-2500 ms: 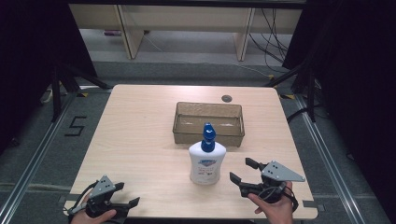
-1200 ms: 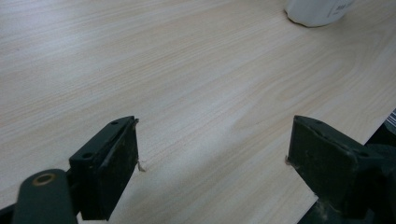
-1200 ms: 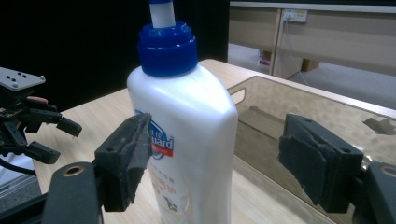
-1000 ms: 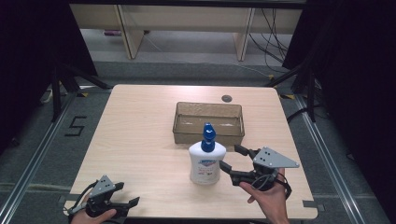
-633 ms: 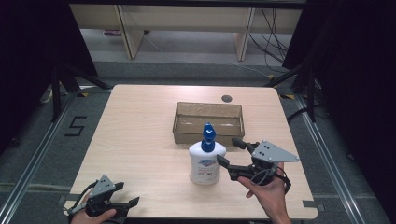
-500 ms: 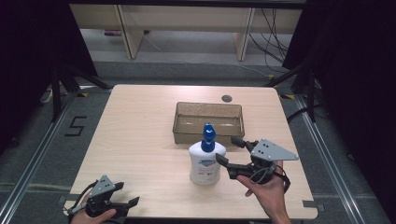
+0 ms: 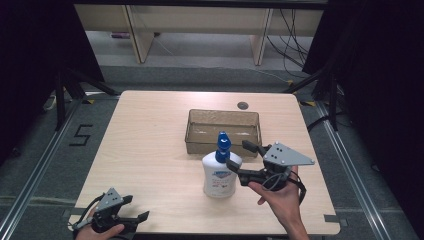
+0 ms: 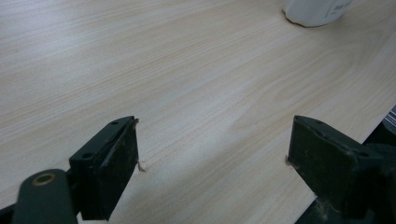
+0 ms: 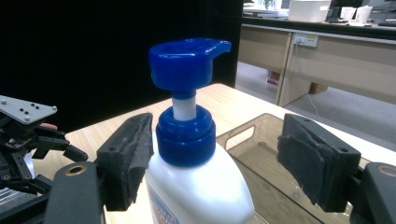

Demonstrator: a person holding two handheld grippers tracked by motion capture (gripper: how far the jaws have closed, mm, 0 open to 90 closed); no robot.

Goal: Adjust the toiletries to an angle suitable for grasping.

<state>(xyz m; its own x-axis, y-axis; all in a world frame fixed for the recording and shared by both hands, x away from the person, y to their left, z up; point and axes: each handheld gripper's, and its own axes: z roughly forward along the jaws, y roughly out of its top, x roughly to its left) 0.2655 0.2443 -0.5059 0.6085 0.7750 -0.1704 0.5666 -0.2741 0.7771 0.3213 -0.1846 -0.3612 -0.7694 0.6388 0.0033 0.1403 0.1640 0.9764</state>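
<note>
From the high view, the white pump bottle with its blue pump head stands upright on my desk, just in front of the brown see-through tray, which holds nothing that I can see. My right tool reaches in from the right at the bottle's shoulder, its jaws spread either side of the neck. My left tool sits low at the near left corner of the desk, well apart from the bottle, jaws spread. A small dark round fitting is set into the desk beyond the tray. Past the far edge are grey floor, pale shelving and loose cables; black curtains hang at both sides.

In the left gripper view, my left tool is spread wide over bare pale wood grain with nothing between the jaws. The bottle's white base shows at the top edge.

In the right gripper view, my right tool is spread with the bottle's blue collar between the jaws; the left pad is just beside it, the right pad stands clear. The tray lies behind the bottle, empty. My left tool shows far off at the left, against the black curtain.
</note>
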